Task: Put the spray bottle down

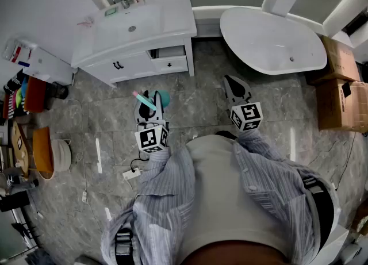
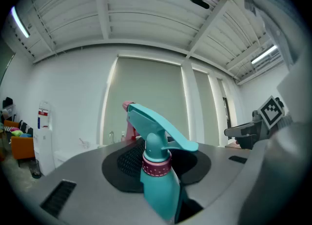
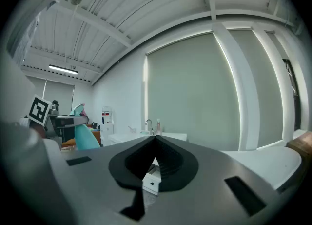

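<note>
My left gripper (image 1: 150, 104) is shut on a teal spray bottle (image 1: 163, 98) with a pink collar and a pink nozzle. In the left gripper view the bottle (image 2: 158, 180) stands upright between the two dark pads (image 2: 127, 159), its trigger head pointing left and away. The gripper is level, held in the air above the grey tiled floor in front of the vanity. My right gripper (image 1: 232, 83) hangs to the right of it, shut with nothing in it; its tips meet (image 3: 155, 138). From the right gripper view the bottle (image 3: 87, 139) shows at the far left.
A white vanity (image 1: 138, 28) with a basin, a faucet and drawers stands ahead on the left. A white bathtub (image 1: 270, 39) lies ahead on the right. Cardboard boxes (image 1: 342, 91) sit at the right wall. A power strip (image 1: 131, 173) lies on the floor, with clutter (image 1: 34, 143) at the left.
</note>
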Demonstrator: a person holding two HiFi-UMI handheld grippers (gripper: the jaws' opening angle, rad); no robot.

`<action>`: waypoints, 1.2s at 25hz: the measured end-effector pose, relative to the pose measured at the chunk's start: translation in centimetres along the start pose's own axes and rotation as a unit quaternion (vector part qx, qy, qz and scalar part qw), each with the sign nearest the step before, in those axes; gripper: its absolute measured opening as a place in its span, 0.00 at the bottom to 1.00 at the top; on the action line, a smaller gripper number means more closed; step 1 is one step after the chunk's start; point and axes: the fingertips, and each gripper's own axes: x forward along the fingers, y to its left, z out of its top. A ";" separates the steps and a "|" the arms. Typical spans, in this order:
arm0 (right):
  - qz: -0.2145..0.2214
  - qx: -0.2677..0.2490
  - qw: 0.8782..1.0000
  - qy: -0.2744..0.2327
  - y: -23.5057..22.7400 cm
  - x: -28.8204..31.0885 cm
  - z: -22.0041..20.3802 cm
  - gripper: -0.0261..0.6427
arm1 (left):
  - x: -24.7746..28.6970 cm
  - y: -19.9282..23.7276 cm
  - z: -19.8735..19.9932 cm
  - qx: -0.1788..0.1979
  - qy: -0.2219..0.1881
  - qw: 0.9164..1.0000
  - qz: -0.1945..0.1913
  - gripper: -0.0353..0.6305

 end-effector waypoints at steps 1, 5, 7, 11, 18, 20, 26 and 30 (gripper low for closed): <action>-0.001 0.000 1.000 0.001 0.0 -0.1 -0.1 0.06 | 0.0 0.0 -0.1 -0.002 0.001 1.000 -0.002 0.25; -0.001 -0.001 1.000 0.004 0.3 -0.1 -0.3 0.06 | -0.1 0.2 -0.4 -0.005 0.004 1.000 -0.004 0.25; -0.001 -0.002 1.000 0.005 0.4 0.0 -0.4 0.06 | 0.0 0.2 -0.5 -0.006 0.005 1.000 -0.005 0.25; 0.001 0.003 1.000 0.008 0.7 0.1 -0.6 0.06 | -0.1 0.4 -0.6 -0.008 0.006 1.000 -0.007 0.25; 0.005 0.007 1.000 0.014 1.2 0.2 -1.0 0.06 | -0.1 0.6 -0.7 -0.007 0.006 1.000 -0.012 0.25; 0.004 0.004 1.000 0.015 1.5 0.2 -1.0 0.06 | -0.1 0.8 -0.7 -0.007 0.006 1.000 -0.013 0.25; 0.000 0.001 1.000 0.014 2.2 0.4 -0.9 0.06 | -0.5 1.4 -0.7 -0.007 0.005 1.000 -0.017 0.25; 0.001 -0.001 1.000 0.011 2.6 0.3 -0.8 0.06 | -0.8 1.6 -0.6 -0.006 0.003 1.000 -0.016 0.25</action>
